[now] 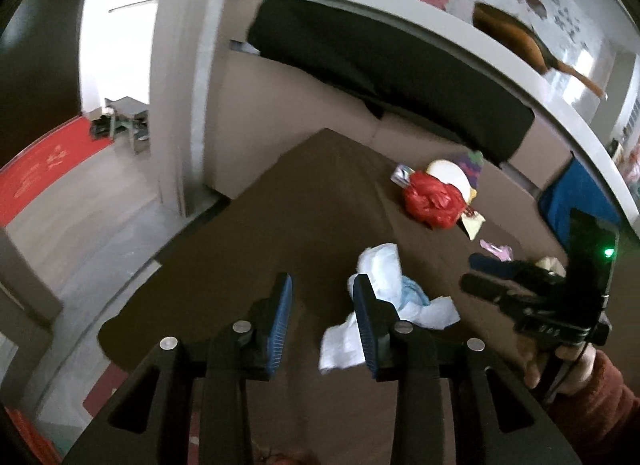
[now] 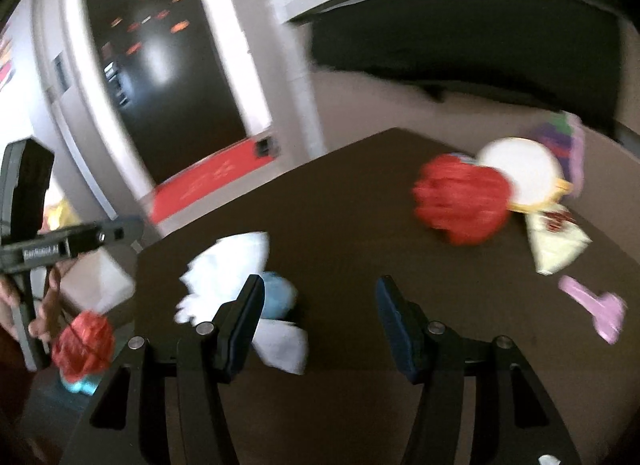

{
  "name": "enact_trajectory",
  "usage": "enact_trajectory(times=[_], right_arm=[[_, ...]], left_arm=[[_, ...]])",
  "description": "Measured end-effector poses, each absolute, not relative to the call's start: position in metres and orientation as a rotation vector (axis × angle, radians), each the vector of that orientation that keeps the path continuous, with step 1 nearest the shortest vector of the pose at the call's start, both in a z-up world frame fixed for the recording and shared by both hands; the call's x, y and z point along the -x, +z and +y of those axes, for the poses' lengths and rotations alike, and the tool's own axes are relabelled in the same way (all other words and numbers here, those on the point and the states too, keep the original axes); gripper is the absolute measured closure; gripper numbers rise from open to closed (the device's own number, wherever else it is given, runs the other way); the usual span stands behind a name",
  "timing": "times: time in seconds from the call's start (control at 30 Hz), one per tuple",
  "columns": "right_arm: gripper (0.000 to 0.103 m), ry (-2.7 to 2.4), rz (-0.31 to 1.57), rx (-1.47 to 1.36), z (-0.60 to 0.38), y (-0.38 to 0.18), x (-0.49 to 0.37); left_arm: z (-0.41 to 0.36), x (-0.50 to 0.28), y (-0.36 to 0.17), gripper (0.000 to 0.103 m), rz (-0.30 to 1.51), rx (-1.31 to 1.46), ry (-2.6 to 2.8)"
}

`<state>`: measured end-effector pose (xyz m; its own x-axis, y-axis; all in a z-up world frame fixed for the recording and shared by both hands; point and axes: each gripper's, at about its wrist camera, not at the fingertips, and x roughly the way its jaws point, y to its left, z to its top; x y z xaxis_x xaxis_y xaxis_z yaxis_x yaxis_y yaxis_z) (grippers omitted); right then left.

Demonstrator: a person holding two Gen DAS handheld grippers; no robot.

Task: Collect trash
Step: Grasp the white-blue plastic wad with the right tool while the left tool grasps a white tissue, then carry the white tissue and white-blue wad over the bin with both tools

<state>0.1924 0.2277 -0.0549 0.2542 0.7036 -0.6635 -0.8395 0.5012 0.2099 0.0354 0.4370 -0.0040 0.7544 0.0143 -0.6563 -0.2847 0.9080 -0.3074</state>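
Both tools, left tool (image 1: 322, 329) and right tool (image 2: 320, 329), hover spread and empty over the worktop (image 1: 288, 217); white tissue (image 1: 384, 265) at one o'clock could slip from a rushed pinch.

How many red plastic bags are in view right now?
2. One bag lies on the table by the white plate; another sits low, off the table's left edge. Others may be hidden.

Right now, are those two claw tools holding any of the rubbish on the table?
No. The left gripper and right gripper are both open with nothing between their fingers; the white tissue lies loose on the table.
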Motion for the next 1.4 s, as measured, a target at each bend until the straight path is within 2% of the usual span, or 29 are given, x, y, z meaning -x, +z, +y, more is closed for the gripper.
enact_trajectory(times=[0.27,0.3,0.33,0.4,0.77,1.0,1.17,1.23,1.27,1.4], right_arm=[[0.049,1.075,0.942,0.241,0.285,-0.099,-0.192],[0.058,1.067,0.942,0.244,0.284,-0.101,-0.193],[0.062,1.061,0.932,0.238,0.281,-0.100,-0.194],[0.064,1.033,0.908,0.197,0.265,-0.091,-0.200],[0.064,0.694,0.720,0.094,0.122,-0.033,-0.225],[0.064,0.646,0.720,-0.009,0.049,-0.039,-0.223],[0.064,0.636,0.735,-0.031,0.034,-0.050,-0.218],[0.064,0.637,0.740,-0.043,0.028,-0.053,-0.219],[0.064,0.638,0.741,-0.048,0.024,-0.053,-0.219],[0.064,0.641,0.736,-0.058,0.010,-0.054,-0.214]], left_arm=[[0.422,-0.014,-0.009,0.070,0.722,0.371,0.159],[0.419,-0.015,-0.011,0.070,0.726,0.368,0.153],[0.415,-0.017,-0.013,0.070,0.734,0.365,0.141],[0.405,-0.025,-0.017,0.070,0.745,0.353,0.115],[0.335,-0.090,-0.049,0.070,0.796,0.339,0.106],[0.314,-0.133,-0.064,0.070,0.848,0.134,0.235],[0.307,-0.150,-0.080,0.070,0.913,0.118,0.226],[0.304,-0.153,-0.082,0.072,0.914,0.099,0.261],[0.304,-0.153,-0.081,0.077,0.906,0.105,0.271],[0.300,-0.155,-0.071,0.081,0.882,0.167,0.262]])
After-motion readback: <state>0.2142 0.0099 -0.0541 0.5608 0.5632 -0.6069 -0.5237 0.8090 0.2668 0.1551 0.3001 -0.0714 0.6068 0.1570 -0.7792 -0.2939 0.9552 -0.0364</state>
